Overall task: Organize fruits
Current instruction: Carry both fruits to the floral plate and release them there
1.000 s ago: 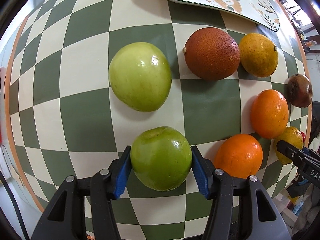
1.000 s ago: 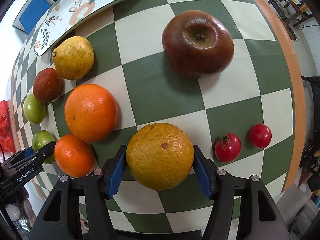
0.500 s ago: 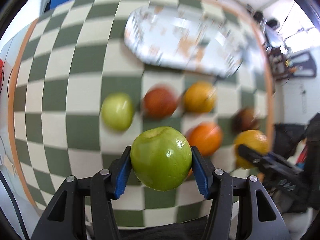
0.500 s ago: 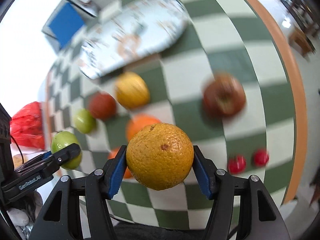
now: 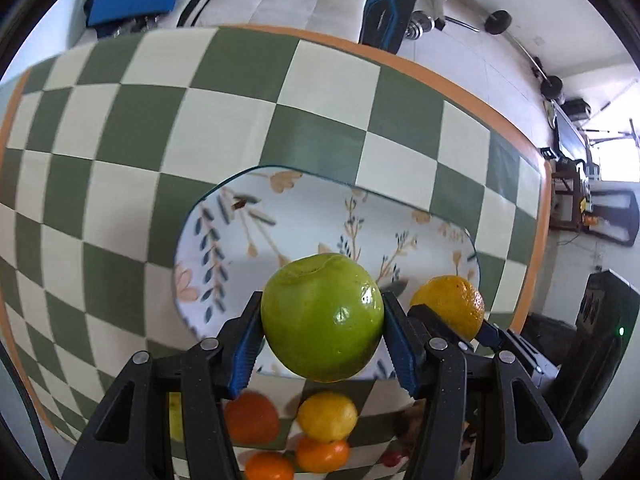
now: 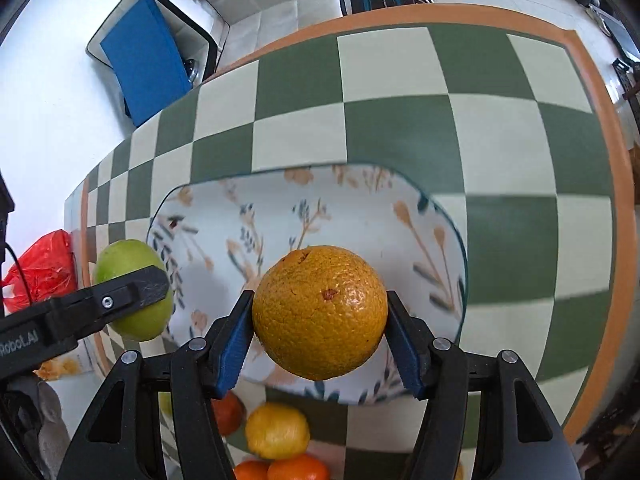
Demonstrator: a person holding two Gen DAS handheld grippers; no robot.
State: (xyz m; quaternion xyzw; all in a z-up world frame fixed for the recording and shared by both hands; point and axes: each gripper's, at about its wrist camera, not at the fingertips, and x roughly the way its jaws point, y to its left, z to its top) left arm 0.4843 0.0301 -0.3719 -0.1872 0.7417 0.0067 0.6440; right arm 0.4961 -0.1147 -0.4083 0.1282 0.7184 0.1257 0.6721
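Note:
My left gripper (image 5: 323, 332) is shut on a green apple (image 5: 322, 318), held in the air over the near edge of a floral oblong plate (image 5: 304, 224). My right gripper (image 6: 320, 330) is shut on a yellow-orange orange (image 6: 320, 312), also above the plate (image 6: 352, 216). In the left wrist view the orange (image 5: 450, 304) shows at right in the other gripper. From the right wrist view the apple (image 6: 128, 264) shows at left, behind a black finger. Below the grippers lie a lemon (image 5: 327, 418), oranges (image 5: 251, 418) and a dark red fruit (image 6: 228, 408) on the table.
The green-and-cream checkered table (image 5: 208, 120) has an orange border (image 6: 616, 240). A blue chair (image 6: 144, 56) stands beyond the far edge. A red bag (image 6: 40, 268) sits off the left side. Gym weights lie on the floor (image 5: 500, 20).
Both grippers have lifted their fruit off the table and carried it forward, from above the fruit row to over the floral plate. The remaining fruits now lie below and behind.

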